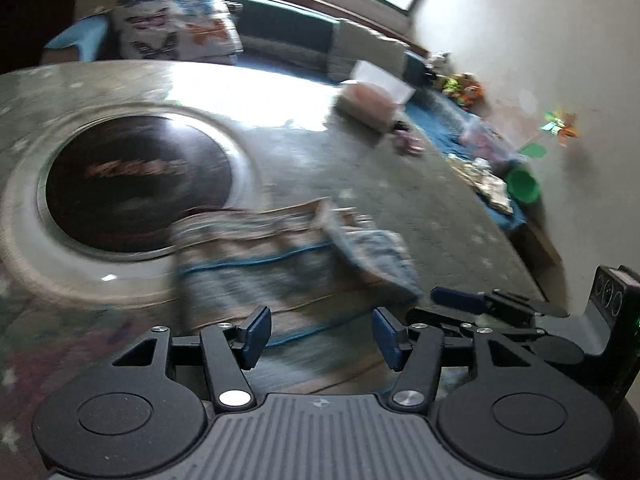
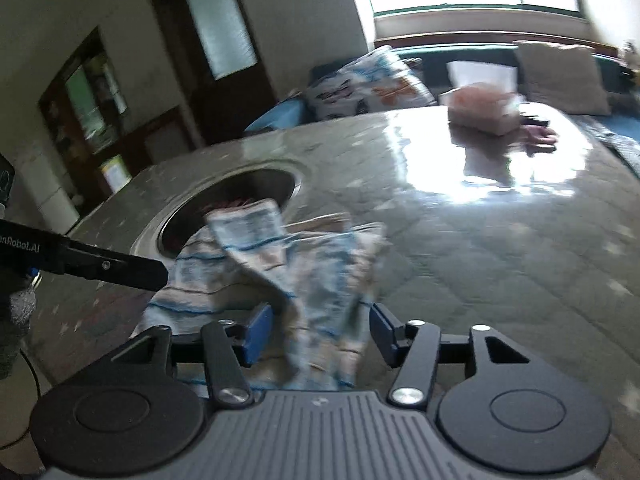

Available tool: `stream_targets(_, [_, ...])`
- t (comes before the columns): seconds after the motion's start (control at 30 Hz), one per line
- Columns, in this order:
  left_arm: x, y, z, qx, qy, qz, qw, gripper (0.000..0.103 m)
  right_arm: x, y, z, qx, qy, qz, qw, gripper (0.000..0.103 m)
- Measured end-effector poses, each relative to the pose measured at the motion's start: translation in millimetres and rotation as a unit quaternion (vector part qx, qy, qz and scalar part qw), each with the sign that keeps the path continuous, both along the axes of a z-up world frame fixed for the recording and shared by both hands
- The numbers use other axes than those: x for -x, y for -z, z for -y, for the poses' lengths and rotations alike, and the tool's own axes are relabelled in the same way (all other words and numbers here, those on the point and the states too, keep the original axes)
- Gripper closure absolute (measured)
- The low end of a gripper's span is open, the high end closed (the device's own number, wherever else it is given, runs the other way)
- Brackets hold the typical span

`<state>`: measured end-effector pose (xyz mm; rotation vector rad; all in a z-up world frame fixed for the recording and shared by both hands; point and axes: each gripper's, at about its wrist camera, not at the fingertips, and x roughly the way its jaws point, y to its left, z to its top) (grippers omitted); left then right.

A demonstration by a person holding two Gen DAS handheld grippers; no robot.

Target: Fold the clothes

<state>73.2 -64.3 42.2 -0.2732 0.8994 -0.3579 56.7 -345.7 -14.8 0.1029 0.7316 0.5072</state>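
A blue, white and tan striped garment (image 1: 280, 264) lies crumpled on the grey table (image 1: 420, 208), partly over the round dark inset (image 1: 136, 184). My left gripper (image 1: 322, 336) is open just above its near edge, holding nothing. The right gripper's body and blue finger show at the right in the left wrist view (image 1: 460, 298). In the right wrist view the garment (image 2: 280, 272) is bunched, with one fold standing up. My right gripper (image 2: 320, 334) is open with cloth lying between the blue pads (image 2: 258, 334), not pinched. The left gripper's black arm (image 2: 100, 266) reaches in from the left.
A pink tissue box (image 2: 480, 114) and a small purple object (image 2: 540, 136) sit at the table's far side. A bench with a butterfly cushion (image 1: 180, 24) runs behind. A green bowl (image 1: 522, 184) and clutter lie on the blue bench at the right.
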Motion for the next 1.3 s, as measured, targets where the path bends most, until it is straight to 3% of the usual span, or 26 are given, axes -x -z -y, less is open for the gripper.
stream_targets(0.03, [1, 2, -5, 0.0, -0.006, -0.002, 1.0, 0.044, -3, 2, -6, 0.006, -0.005, -0.001, 1.0, 0.037])
stream_targets(0.2, [5, 9, -23, -0.005, -0.032, -0.008, 0.9994, 0.041, -23, 7, -24, 0.055, 0.017, 0.02, 0.998, 0.036])
stream_targets(0.37, [8, 12, -32, -0.01, -0.04, -0.003, 0.9991, 0.038, -38, 2, -1, 0.021, 0.075, 0.015, 0.997, 0.039])
stream_targets(0.63, [-9, 16, -33, -0.021, -0.048, 0.0, 0.9986, 0.038, -49, 8, 5, -0.026, 0.058, -0.031, 0.997, 0.046])
stream_targets(0.73, [-17, 19, -33, -0.028, -0.052, -0.001, 0.9982, 0.038, -60, 12, 1, -0.034, 0.063, -0.043, 0.996, 0.052])
stream_targets(0.93, [-29, 28, -37, -0.036, -0.061, -0.006, 0.9975, 0.038, -73, 16, -5, -0.045, 0.067, -0.063, 0.995, 0.089])
stream_targets(1.17, [-33, 35, -40, -0.051, -0.067, -0.006, 0.9964, 0.039, -67, -16, -22, -0.04, 0.037, -0.007, 0.999, 0.093])
stream_targets(1.3, [-35, 38, -44, -0.058, -0.076, -0.009, 0.9954, 0.039, -81, -16, -22, -0.061, 0.035, 0.002, 0.998, 0.091])
